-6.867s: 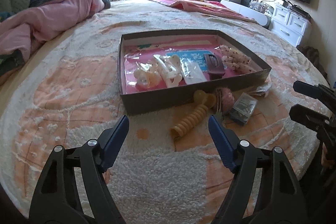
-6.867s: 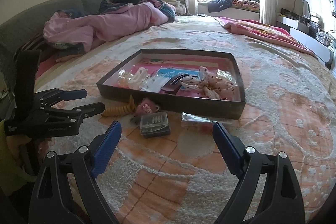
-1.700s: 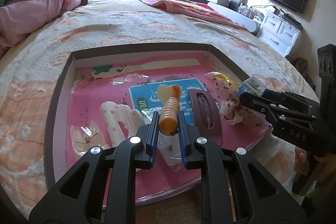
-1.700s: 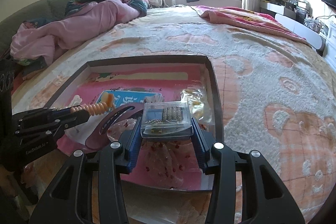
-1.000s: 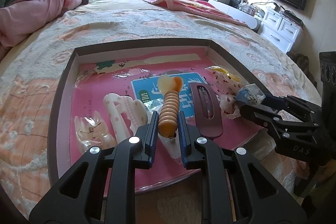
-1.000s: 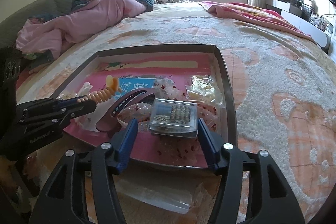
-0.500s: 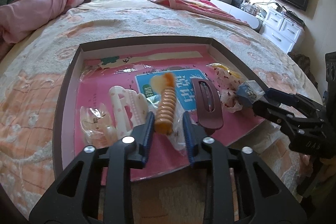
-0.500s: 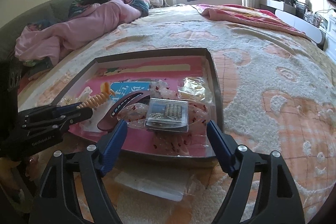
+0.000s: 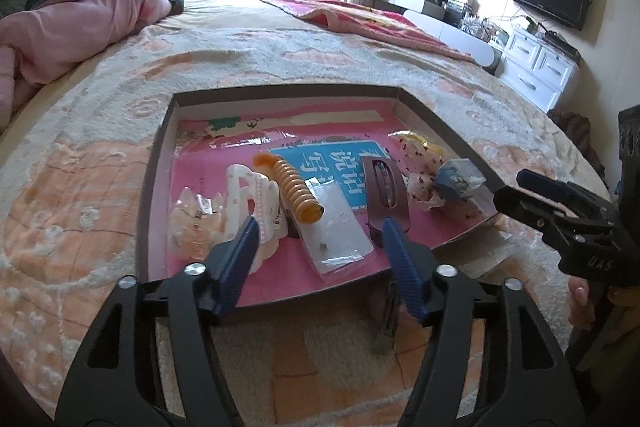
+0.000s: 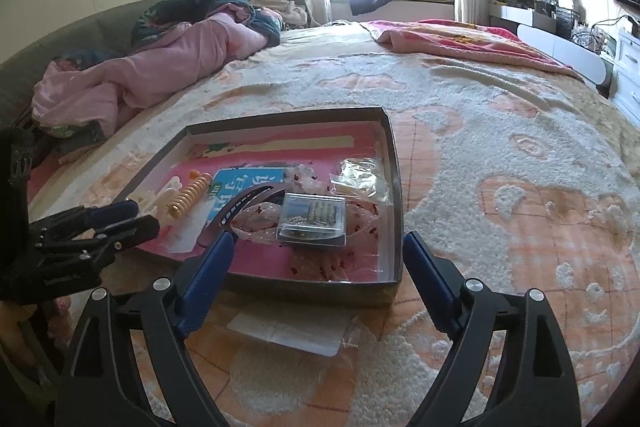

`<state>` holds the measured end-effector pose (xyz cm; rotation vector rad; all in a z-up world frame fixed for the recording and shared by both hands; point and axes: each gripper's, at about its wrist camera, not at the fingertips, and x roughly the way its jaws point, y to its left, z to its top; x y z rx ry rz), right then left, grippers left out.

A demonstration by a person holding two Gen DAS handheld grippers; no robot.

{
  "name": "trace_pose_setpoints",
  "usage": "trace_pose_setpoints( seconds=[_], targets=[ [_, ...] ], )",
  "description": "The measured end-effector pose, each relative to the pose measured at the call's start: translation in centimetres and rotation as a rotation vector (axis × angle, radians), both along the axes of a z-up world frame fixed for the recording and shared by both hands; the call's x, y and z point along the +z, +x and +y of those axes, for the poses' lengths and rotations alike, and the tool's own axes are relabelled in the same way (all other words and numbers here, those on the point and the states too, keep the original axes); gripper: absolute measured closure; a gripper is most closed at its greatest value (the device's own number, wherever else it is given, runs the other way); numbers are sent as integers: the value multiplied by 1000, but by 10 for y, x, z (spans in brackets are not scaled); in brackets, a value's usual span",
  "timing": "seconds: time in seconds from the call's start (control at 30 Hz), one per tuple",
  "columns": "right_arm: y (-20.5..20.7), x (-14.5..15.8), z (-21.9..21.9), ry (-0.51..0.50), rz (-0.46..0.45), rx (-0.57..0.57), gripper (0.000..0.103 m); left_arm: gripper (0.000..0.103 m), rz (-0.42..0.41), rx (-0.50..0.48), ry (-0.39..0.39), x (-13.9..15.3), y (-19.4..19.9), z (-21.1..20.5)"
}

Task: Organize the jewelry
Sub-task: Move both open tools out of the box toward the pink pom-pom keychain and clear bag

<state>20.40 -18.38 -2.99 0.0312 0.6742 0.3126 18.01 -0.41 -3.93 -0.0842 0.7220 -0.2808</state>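
A shallow dark box (image 9: 156, 163) with a pink floor lies on the bed; it also shows in the right wrist view (image 10: 394, 163). In it lie an orange spiral hair clip (image 9: 296, 189) (image 10: 188, 197), a white claw clip (image 9: 248, 195), a maroon hair clip (image 9: 384, 187) (image 10: 244, 205) and a clear jewelry case (image 10: 314, 217) (image 9: 460, 181). My left gripper (image 9: 320, 243) is open and empty just before the box's near wall. My right gripper (image 10: 316, 259) is open and empty in front of the case.
A flat clear plastic packet (image 10: 288, 331) lies on the blanket outside the near wall of the box. A pink furry item (image 9: 388, 311) lies partly hidden behind my left gripper's right finger. A pink quilt (image 10: 140, 71) is heaped at the far left of the bed.
My left gripper has opened wide, let go of the orange spiral clip in the box and drawn back. My right gripper, open since it released the case, has drawn back too.
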Motion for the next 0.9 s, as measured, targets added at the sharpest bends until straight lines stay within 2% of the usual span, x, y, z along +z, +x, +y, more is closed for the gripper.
trace_pose_setpoints(
  seconds=[0.17, 0.37, 0.9],
  targets=[
    [-10, 2, -2, -6, -8, 1, 19, 28, -29, 5, -12, 10, -9, 2],
    [-20, 6, -4, -8, -19, -1, 17, 18, -60, 7, -8, 17, -21, 1],
    [-41, 4, -13, -59, -31, -1, 17, 16, -68, 19, 0, 17, -40, 5]
  ],
)
